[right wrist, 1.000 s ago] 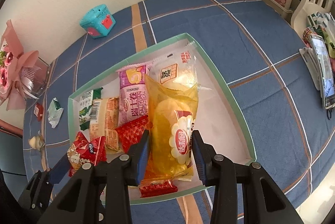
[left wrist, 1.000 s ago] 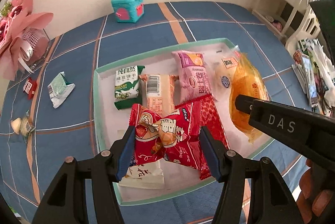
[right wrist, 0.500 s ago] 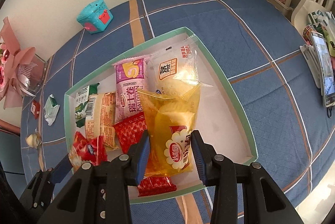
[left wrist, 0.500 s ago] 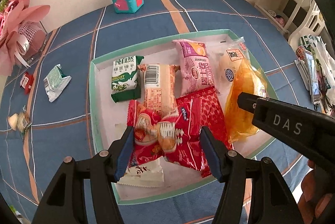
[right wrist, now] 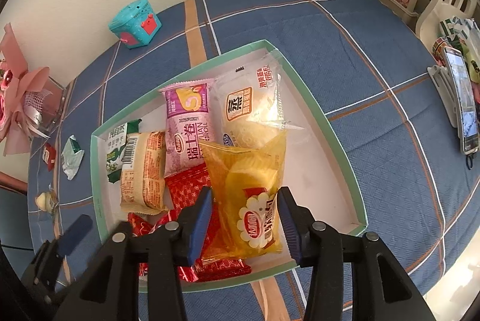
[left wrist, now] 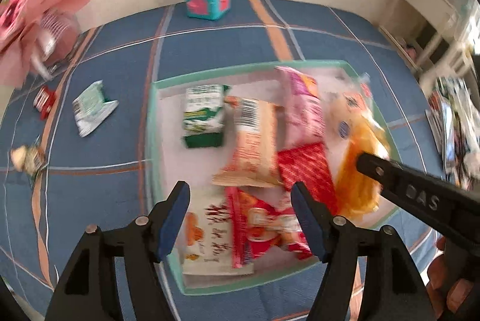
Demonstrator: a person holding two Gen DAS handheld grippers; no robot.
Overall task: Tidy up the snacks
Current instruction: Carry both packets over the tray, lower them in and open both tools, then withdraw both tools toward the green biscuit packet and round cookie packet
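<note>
The tray [right wrist: 318, 110] sits mid-surface, on the blue checked cloth, and nearly every snack already lies in it. Both tools hang over its near edge with jaws spread and nothing between them. The left tool [left wrist: 240, 219] is above the red packet [left wrist: 267, 228] in the near left corner; the right tool [right wrist: 244, 219] straddles the lower end of the yellow bag [right wrist: 249, 189], pads apart from the film on both sides.

What the coming move likely turns on is the strays outside the tray. The green wrapper [left wrist: 91, 110], a small red packet [left wrist: 45, 101] and a small candy [left wrist: 25, 160] all lie along the left edge of the surface, well apart from the tray. They are on the left tool's side — the right tool would have to cross the whole tray to reach them. So, in my judgement, the left tool is the one to go, swinging left and forward from where it hangs.

The green wrapper appears to run aslant from the far left toward the tray, so the jaws would want turning across its narrow width — though motion blur in the left view makes its exact angle hard to fix. A teal box [right wrist: 135, 23] stands at the far edge, clear of that path.
</note>
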